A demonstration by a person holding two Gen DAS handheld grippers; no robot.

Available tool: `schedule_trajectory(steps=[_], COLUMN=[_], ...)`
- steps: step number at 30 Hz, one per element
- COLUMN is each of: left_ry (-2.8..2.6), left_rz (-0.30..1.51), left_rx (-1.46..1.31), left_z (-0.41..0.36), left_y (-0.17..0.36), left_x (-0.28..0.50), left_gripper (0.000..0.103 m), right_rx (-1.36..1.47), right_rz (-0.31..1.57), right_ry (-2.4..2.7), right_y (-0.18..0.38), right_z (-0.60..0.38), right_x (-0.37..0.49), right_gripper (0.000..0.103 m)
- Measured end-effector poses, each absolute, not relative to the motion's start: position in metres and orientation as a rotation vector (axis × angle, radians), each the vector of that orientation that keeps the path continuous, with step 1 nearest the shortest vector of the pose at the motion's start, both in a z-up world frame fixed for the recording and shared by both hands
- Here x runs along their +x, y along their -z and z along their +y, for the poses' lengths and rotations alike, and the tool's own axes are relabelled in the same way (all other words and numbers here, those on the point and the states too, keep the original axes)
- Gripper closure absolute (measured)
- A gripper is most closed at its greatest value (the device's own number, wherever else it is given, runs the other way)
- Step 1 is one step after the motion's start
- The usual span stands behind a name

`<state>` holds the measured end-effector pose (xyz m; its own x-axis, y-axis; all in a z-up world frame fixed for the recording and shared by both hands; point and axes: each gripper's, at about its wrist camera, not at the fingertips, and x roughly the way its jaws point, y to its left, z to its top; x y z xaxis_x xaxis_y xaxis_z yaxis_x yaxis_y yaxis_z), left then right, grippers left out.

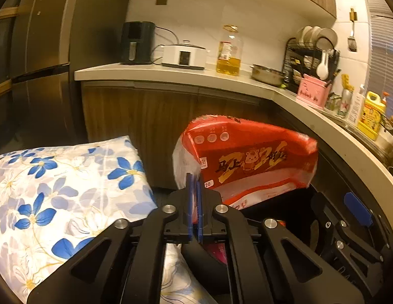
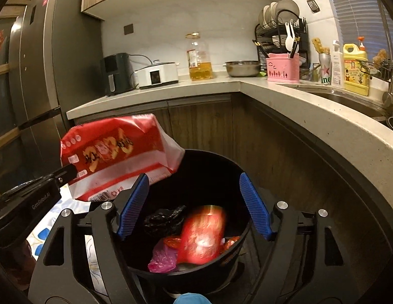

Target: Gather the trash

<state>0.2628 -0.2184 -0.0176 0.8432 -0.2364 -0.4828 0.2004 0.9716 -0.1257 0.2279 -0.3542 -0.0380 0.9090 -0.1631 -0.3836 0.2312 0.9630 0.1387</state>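
Observation:
My left gripper [image 1: 195, 181] is shut on the corner of a large red-and-white plastic bag [image 1: 252, 159], which hangs in the air in front of the cabinets. In the right wrist view the same bag [image 2: 115, 152] is held by the left gripper [image 2: 67, 173] just above the left rim of a black round bin [image 2: 216, 158]. My right gripper [image 2: 194, 177] stands open over the bin with nothing between its blue pads [image 2: 254, 205]. Below it a blurred red packet [image 2: 204, 235] is inside the bin, beside a black bag [image 2: 166, 219] and a pink bag [image 2: 162, 257].
A blue-flowered pillow [image 1: 57, 190] lies left of the bin. A curved counter [image 2: 310, 106] with wooden cabinets wraps behind and to the right, carrying an oil bottle [image 2: 200, 58], a cooker [image 2: 158, 74], a pink caddy [image 2: 282, 69] and a sink. A grey fridge [image 2: 36, 76] stands left.

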Motion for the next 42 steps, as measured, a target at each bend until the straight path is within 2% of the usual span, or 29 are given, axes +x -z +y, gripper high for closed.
schedule_trajectory(steps=[2,4,6,10,13,15,17,19,42], left_ry=[0.238,0.244,0.236,0.229,0.190,0.169,0.148,0.127,0.039], left_rz=[0.515,0.520,0.514,0.496,0.474,0.464,0.457,0.445,0.406], left_rx=[-0.069,-0.063,-0.059,-0.052,-0.028,-0.014,-0.002,0.011,0.024], left_z=[-0.219,-0.219,-0.218,-0.211,-0.205,-0.198,-0.192,-0.183,-0.112], left_y=[0.018,0.019,0.020,0.019,0.018,0.016,0.015,0.014,0.009], left_x=[0.262,0.261,0.257,0.246,0.235,0.225,0.217,0.205,0.074], left_gripper=[0.093,0.084,0.064,0.047,0.025,0.016,0.014,0.006,0.006], right_rx=[0.192,0.201,0.207,0.200,0.181,0.183,0.177,0.162,0.093], right_rz=[0.374,0.369,0.370,0.381,0.400,0.412,0.420,0.423,0.440], right_ry=[0.221,0.239,0.248,0.257,0.260,0.253,0.243,0.242,0.168], right_y=[0.037,0.036,0.035,0.033,0.032,0.032,0.032,0.032,0.018], right_z=[-0.358,-0.362,-0.364,-0.363,-0.358,-0.354,-0.347,-0.340,-0.264], right_x=[0.223,0.218,0.212,0.203,0.194,0.189,0.181,0.175,0.078], right_gripper=[0.027,0.025,0.025,0.018,0.016,0.012,0.010,0.007,0.006])
